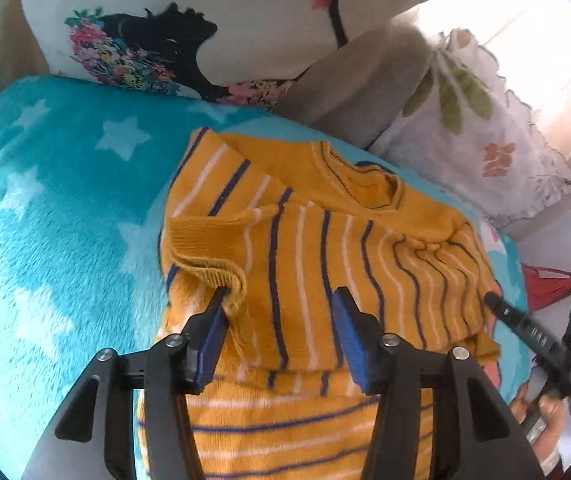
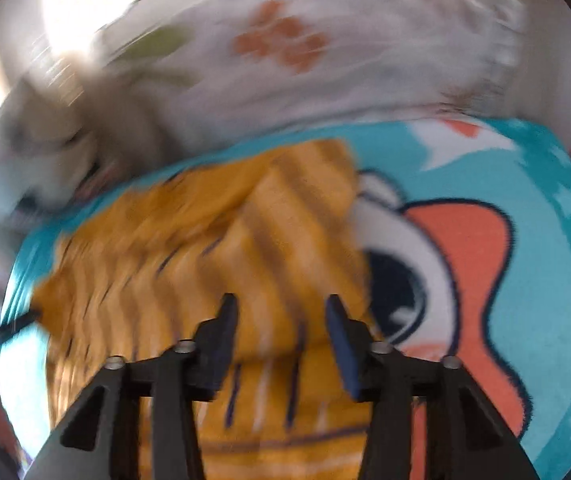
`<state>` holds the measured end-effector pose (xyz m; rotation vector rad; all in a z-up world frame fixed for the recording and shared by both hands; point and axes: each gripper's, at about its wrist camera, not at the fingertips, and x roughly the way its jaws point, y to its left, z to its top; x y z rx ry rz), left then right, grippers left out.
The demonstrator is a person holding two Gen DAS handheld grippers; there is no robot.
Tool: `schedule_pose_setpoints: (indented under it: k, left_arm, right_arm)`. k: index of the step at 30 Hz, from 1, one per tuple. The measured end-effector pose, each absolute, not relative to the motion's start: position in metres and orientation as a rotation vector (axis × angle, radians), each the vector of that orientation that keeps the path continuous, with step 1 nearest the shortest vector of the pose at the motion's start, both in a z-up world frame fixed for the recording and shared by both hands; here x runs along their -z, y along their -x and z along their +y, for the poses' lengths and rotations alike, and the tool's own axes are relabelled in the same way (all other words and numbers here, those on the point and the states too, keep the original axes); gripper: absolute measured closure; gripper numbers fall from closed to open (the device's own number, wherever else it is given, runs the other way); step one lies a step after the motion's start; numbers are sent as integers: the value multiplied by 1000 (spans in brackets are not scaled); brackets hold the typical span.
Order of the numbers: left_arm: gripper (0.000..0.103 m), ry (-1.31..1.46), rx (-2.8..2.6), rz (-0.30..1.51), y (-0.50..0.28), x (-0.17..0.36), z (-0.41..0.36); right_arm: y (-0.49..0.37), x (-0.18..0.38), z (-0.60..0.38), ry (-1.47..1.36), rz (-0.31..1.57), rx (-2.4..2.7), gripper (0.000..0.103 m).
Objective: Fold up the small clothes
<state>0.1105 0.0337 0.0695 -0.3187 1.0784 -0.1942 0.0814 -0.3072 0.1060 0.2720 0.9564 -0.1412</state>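
A small mustard-yellow knit sweater (image 1: 325,240) with blue and white stripes lies partly folded on a turquoise star blanket (image 1: 45,220). One sleeve is laid across its body, and the ribbed cuff (image 1: 209,268) rests against the left finger of my left gripper (image 1: 281,294). That gripper stands open just above the sweater's lower half, with nothing pinched. In the blurred right wrist view my right gripper (image 2: 281,299) is also open, over the sweater (image 2: 205,248) near its right edge. A finger of the right gripper (image 1: 525,324) reaches to the sweater's right side.
A white pillow with a black cat and flowers (image 1: 245,20) and a white pillow with leaf prints (image 1: 485,140) border the blanket at the back. The blanket shows an orange cartoon print (image 2: 477,248) right of the sweater. A person's hand (image 1: 545,412) holds the right gripper.
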Motion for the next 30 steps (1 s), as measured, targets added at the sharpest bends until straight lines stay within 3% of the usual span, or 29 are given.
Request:
schedule_pose_setpoints:
  k: [3,6,8,12,16,23,26,27,30]
  left_arm:
    - [51,228,156,1092,-123,-58,27]
    - [51,221,112,1150,-129,-40,27]
    - [51,220,112,1135,-125,-37,28]
    - [44,203,119,1121,-122,-35,24]
    - [36,190,112,1108,-121,-34,17]
    - [31,135,113,1085,-123,-29,8]
    - [29,134,117,1081,-123,-28,7]
    - [29,135,118,1080,-124,-27,6]
    - [26,130,121,1073,-122,-26,6]
  right_arm:
    - [-96,-102,-309,-247,963,148,50]
    - [-106,-85,-315,-151,1053,215,62]
    - [-104,-77,-334,-179,1089,284,62]
    - [-95,-116,-315,-29,971,347,62]
    - [-115,-141,-271,-25,918,17,62]
    - [-182,-75,-268,-58,1123,-92,67]
    - [-189,-73,-305,-80,1069,32,81]
    - [-190,-74,-316,-124,1070,49,91]
    - [-183,-86,-337,-152,1044,158,91]
